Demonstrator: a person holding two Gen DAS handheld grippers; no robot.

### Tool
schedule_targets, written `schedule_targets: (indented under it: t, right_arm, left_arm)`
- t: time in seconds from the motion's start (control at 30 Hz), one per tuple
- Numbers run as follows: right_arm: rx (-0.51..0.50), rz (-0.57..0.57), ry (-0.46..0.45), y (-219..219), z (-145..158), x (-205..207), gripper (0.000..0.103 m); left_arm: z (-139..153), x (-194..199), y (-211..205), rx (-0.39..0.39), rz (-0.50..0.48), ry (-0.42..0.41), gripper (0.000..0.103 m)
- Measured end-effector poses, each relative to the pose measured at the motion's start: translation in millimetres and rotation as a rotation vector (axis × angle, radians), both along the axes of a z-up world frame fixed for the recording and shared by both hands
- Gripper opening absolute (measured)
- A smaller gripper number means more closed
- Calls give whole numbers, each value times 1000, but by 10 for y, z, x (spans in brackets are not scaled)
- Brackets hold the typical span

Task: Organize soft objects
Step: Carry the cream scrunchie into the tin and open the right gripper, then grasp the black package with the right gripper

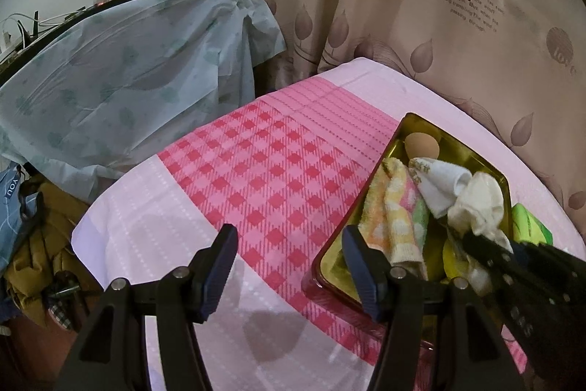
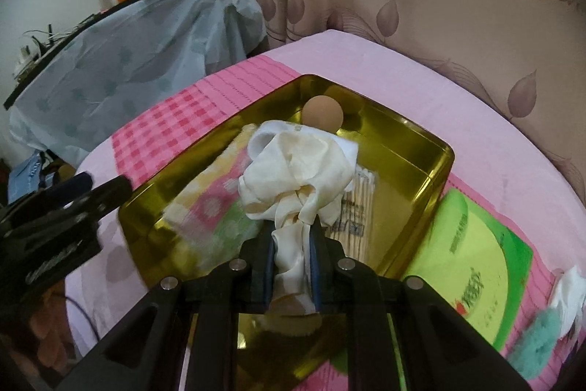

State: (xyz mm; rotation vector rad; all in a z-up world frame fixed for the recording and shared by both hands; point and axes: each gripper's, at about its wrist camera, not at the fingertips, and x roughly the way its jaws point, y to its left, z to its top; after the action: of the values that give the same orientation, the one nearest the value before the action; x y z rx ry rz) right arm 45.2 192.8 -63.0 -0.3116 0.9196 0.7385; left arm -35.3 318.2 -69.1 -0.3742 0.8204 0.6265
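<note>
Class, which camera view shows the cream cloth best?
The right wrist view: the cream cloth fills mid-frame, pinched in the right gripper above the gold tray. The left wrist view shows it smaller, near the right edge, bunched over other cloths.

The pink checked tablecloth (image 1: 271, 171) lay bare and flat in the middle and on the left, so a hand could pass freely there. On the right stood the gold tin (image 2: 436, 167) with raised walls. It was crowded: a striped towel (image 2: 212, 207) filled its left side, a tan egg-shaped sponge (image 2: 323, 111) sat at the far end, and a pack of cotton swabs (image 2: 357, 207) lay on the right. The cream cloth (image 2: 296, 171) hung over the middle, pinched in the right gripper (image 2: 291, 262). A green packet (image 2: 472, 262) lay just beside the tin's right wall. The curtain (image 1: 439, 24) closed off the far side.
</note>
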Motion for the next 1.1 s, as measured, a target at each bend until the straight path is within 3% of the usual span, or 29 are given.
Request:
schedule_targets:
  t: [0.17,0.43,0.63,0.9,1.1]
  right_arm:
    - [-3,-30,13,56,-57,116,18]
    - [30,-24,7,-57,45,-6,59]
    - [75,-15,-10,-312,304,-182,74]
    - [153,-52,-82,-1043,675,-316,75]
    - [65,-199,-146,-2025,636,-152,75]
  left_arm:
    - [-9,15,-8,4,-7,4,61]
    - [-25,34,-19,15,-19,10,61]
    - [-28,46,-40,27,-24,12,61]
    - [-16,45,-81,50,-31,17,61]
    - [-22,50,-132,73,-39,24,61]
